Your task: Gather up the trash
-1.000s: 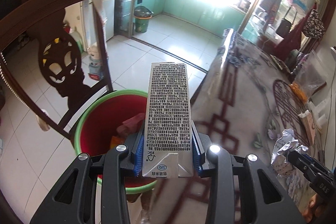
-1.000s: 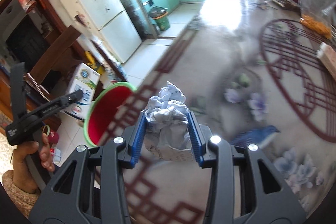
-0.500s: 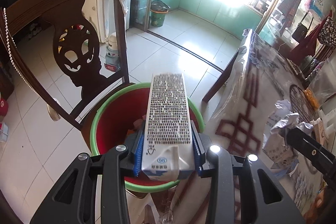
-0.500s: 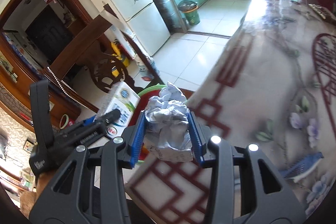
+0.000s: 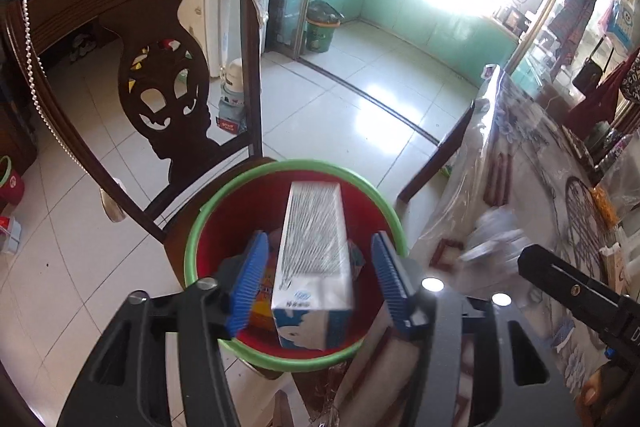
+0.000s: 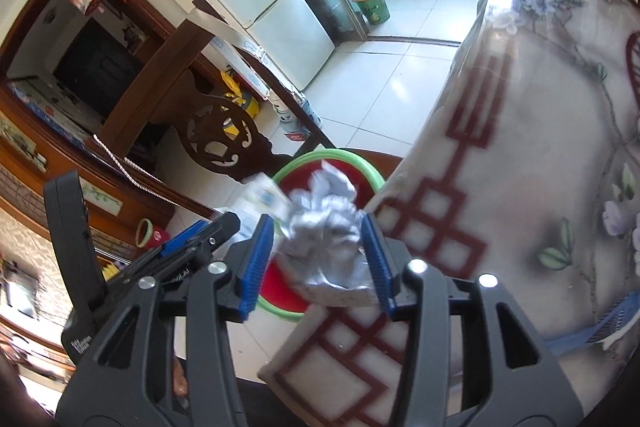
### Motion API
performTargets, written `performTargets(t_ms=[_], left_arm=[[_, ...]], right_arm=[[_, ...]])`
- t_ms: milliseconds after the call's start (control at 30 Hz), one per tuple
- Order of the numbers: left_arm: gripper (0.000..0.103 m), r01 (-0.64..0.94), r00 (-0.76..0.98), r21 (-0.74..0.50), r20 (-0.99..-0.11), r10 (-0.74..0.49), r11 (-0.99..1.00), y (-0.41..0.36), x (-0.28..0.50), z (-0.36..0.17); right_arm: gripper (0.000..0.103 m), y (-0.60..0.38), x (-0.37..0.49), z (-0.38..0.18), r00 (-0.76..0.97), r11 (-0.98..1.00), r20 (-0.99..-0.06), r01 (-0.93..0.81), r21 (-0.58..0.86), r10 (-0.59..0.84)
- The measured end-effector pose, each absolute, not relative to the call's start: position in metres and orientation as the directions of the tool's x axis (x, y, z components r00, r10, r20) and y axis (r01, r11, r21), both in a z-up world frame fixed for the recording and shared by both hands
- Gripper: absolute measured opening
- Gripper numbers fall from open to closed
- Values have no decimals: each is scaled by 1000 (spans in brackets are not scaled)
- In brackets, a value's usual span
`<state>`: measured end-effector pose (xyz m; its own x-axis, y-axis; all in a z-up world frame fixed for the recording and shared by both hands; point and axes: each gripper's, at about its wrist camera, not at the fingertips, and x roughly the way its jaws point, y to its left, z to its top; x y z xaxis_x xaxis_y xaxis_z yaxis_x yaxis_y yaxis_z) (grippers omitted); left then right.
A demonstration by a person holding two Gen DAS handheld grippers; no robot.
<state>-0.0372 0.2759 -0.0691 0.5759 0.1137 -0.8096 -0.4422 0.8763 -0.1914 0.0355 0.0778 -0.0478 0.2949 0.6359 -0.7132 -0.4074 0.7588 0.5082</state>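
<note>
Left gripper (image 5: 318, 277) jaws spread wide, milk carton (image 5: 314, 265) loose between them over the red bin (image 5: 296, 167), right gripper (image 6: 320, 259) clamping crumpled carton (image 6: 326, 239) at table (image 6: 520, 147) edge

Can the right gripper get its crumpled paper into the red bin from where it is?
Probably yes. The right gripper holds the crumpled paper near the table edge, with the red bin open just beyond. Only the milk carton is dropping in.
</note>
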Motion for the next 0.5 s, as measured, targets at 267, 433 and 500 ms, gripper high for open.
performTargets(t_ms=[267,433,500], left_arm=[[54,-439,581,-187,-805,119,879,274,-35,-68],[54,-433,590,-182,-798,125,883,272,-35,-65],[54,-429,594,-180,-795,126,885,271,-36,-64]], right_arm=[[48,78,33,-45,307,764,-715,-417,492,628],[49,70,31,-46,320,775,-719,-406,485,617],[49,66,30,-47,327,780,-721,-403,479,611]])
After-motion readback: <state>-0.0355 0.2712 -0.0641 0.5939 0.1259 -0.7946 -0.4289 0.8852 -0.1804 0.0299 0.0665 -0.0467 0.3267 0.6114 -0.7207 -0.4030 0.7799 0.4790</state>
